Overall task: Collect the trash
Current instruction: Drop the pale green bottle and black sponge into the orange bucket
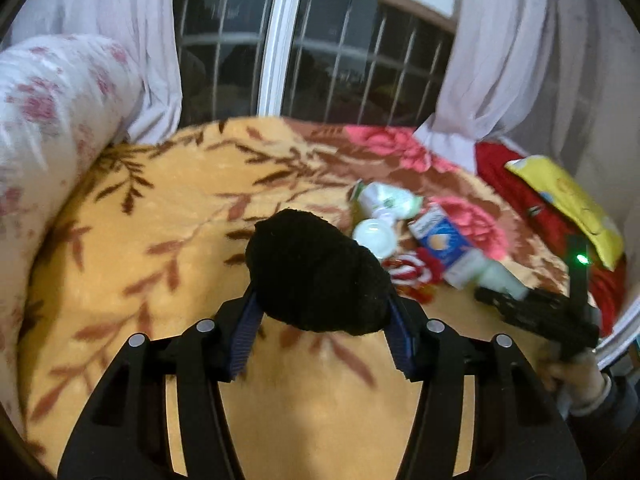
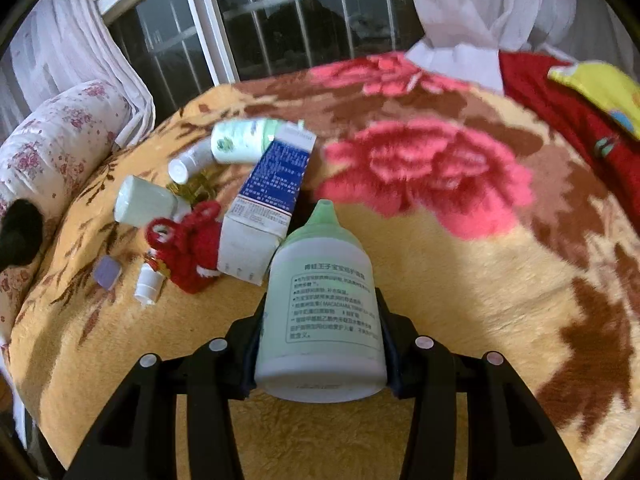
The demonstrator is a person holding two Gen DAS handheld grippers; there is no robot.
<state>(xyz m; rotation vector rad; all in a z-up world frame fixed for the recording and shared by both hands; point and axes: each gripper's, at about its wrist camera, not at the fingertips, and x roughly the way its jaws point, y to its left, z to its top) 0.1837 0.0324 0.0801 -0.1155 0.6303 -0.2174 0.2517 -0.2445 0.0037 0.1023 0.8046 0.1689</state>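
on the far left lies one rolled flowered quilt [image 2: 60,136] at the edge of the one floral blanket [image 2: 460,288] that covers the bed. my left tongs [image 1: 320,280] are closed on one black fuzzy bundle [image 1: 316,272], its soft bulk squeezed between the two blue pads and raised clear of the blanket.

next comes the trash heap, left of the blanket's middle in my right camera. i count one small lilac square piece [image 2: 107,272], one white pump cap [image 2: 147,286], one pale rectangular container [image 2: 144,202], one small white tube [image 2: 190,162], one green-and-white bottle [image 2: 244,140] on its side, one red knitted thing [image 2: 188,248] and one blue-and-white carton [image 2: 264,208], lying close together, several touching.

just right of the carton, my right tongs [image 2: 320,344] grip one pale green bottle [image 2: 320,312] by its body, nozzle pointing away from me.

far right: one red cloth [image 2: 560,112] with one yellow pillow [image 2: 600,88] on top.
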